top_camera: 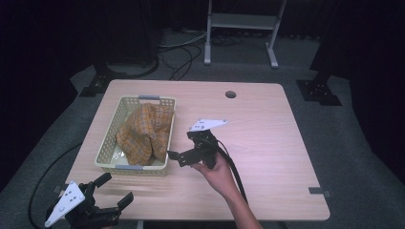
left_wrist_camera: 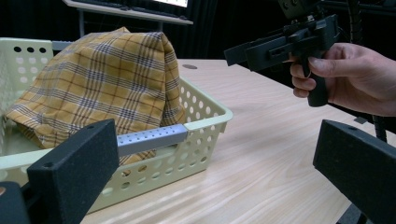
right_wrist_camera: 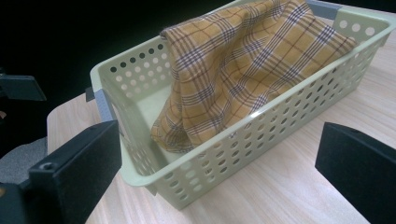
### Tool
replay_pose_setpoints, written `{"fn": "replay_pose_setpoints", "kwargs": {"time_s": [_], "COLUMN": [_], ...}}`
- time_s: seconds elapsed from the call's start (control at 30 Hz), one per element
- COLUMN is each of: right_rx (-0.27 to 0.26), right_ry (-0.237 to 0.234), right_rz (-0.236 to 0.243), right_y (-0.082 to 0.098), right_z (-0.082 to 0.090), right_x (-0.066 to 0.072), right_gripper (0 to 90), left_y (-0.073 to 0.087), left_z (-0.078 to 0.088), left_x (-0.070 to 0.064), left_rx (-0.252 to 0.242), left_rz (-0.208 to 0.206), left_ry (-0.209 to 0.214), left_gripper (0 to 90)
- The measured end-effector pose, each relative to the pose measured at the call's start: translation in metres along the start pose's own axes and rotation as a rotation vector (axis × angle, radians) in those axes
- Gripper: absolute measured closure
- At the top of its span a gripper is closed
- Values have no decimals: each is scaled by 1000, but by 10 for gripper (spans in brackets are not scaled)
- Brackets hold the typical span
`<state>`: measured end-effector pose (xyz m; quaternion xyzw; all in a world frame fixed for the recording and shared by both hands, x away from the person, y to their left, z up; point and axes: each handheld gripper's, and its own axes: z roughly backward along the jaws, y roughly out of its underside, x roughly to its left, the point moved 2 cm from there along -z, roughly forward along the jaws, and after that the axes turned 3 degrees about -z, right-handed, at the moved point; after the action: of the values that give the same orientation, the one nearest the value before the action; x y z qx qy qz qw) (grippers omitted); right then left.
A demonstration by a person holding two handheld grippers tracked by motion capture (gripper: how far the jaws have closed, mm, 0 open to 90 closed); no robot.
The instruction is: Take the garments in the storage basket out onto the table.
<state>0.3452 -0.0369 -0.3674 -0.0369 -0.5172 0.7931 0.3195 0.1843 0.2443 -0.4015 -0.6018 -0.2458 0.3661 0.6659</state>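
A pale green perforated basket (top_camera: 106,143) sits on the left half of the wooden table (top_camera: 267,138). A yellow plaid cloth (top_camera: 143,133) lies heaped inside it, rising above the rim. A hand holds my right gripper (top_camera: 184,145) just right of the basket, open and empty, with its jaws pointing at the basket's side wall (right_wrist_camera: 261,121) and the cloth (right_wrist_camera: 243,70). My left gripper (top_camera: 114,188) hovers at the table's front left corner, open and empty. It faces the basket's near end (left_wrist_camera: 205,123), the cloth (left_wrist_camera: 102,79) and the right gripper (left_wrist_camera: 252,49).
A round cable hole (top_camera: 230,94) is at the table's far edge. A strip of dark tape (top_camera: 317,190) marks the front right edge. Bare wood stretches right of the hand (top_camera: 217,174). Stand legs (top_camera: 272,52) and cables (top_camera: 181,57) lie on the floor beyond.
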Motion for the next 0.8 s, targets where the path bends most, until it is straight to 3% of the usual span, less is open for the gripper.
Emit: {"fn": "replay_pose_setpoints", "kwargs": {"time_s": [0.8], "right_rx": [7], "right_ry": [-35], "right_rz": [-13], "right_y": [-16], "right_z": [-19], "right_x": [5], "right_gripper": [3], "left_y": [0], "left_z": [0], "left_x": [0], "left_rx": [0], "left_rz": [0], "left_ry": [2], "left_gripper": [2]}}
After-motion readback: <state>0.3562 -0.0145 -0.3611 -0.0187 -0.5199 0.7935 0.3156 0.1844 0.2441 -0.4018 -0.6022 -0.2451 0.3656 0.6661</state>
